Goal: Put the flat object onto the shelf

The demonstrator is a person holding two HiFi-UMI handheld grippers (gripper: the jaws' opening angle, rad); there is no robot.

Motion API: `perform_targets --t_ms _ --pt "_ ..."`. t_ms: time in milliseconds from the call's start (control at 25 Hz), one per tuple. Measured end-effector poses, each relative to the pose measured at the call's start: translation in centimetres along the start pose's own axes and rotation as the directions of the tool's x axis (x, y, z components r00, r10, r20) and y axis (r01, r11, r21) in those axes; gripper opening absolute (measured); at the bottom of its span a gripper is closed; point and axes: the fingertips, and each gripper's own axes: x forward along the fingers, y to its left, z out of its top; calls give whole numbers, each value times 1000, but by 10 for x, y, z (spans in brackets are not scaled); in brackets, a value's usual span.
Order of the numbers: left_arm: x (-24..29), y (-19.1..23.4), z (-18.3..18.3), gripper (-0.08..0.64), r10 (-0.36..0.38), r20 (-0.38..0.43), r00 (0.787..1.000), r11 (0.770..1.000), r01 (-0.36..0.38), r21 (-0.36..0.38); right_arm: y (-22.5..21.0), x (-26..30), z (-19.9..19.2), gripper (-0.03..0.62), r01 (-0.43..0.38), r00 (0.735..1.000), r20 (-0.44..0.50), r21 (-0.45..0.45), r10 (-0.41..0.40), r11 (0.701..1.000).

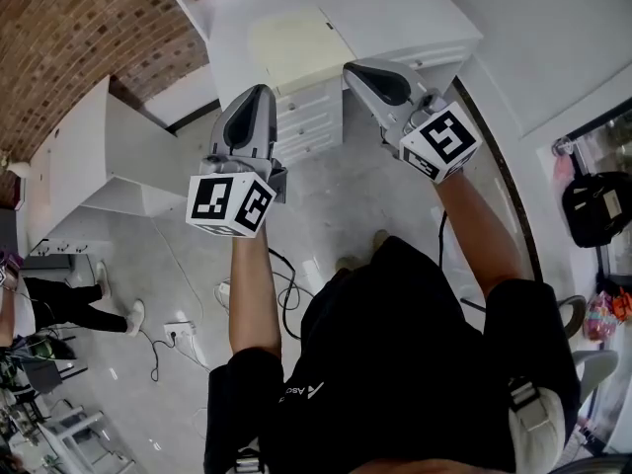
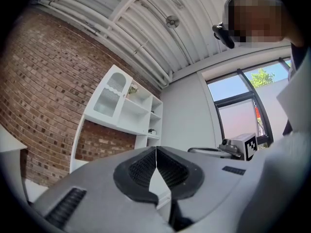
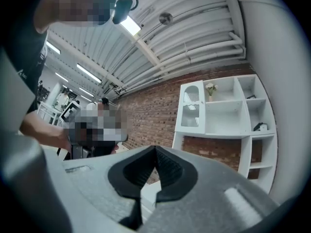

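Observation:
A pale yellow flat panel (image 1: pixel 292 46) lies on top of the white drawer cabinet (image 1: pixel 312 117) ahead of me. Both grippers are held up short of it, a little apart from each other. In the head view my left gripper (image 1: pixel 260 91) and my right gripper (image 1: pixel 359 71) both point toward the cabinet. Each has its jaws shut with nothing between them. The left gripper view shows its shut gripper (image 2: pixel 156 150) below a white wall shelf (image 2: pixel 129 108) on brick. In the right gripper view the shut gripper (image 3: pixel 155 150) sits below the same white shelf (image 3: pixel 224 111).
Another person (image 1: pixel 61 304) stands on the floor at the left. A power strip and cable (image 1: pixel 181 336) lie near my feet. A black bag (image 1: pixel 596 209) hangs at the right. A white counter (image 1: pixel 89 156) runs along the brick wall.

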Motion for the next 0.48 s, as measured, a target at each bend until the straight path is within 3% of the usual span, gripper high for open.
perform_targets --t_ms 480 --pt "22 46 -39 97 76 -84 994 993 -83 -79 -21 30 -28 2 -22 1000 -24 -90 20 996"
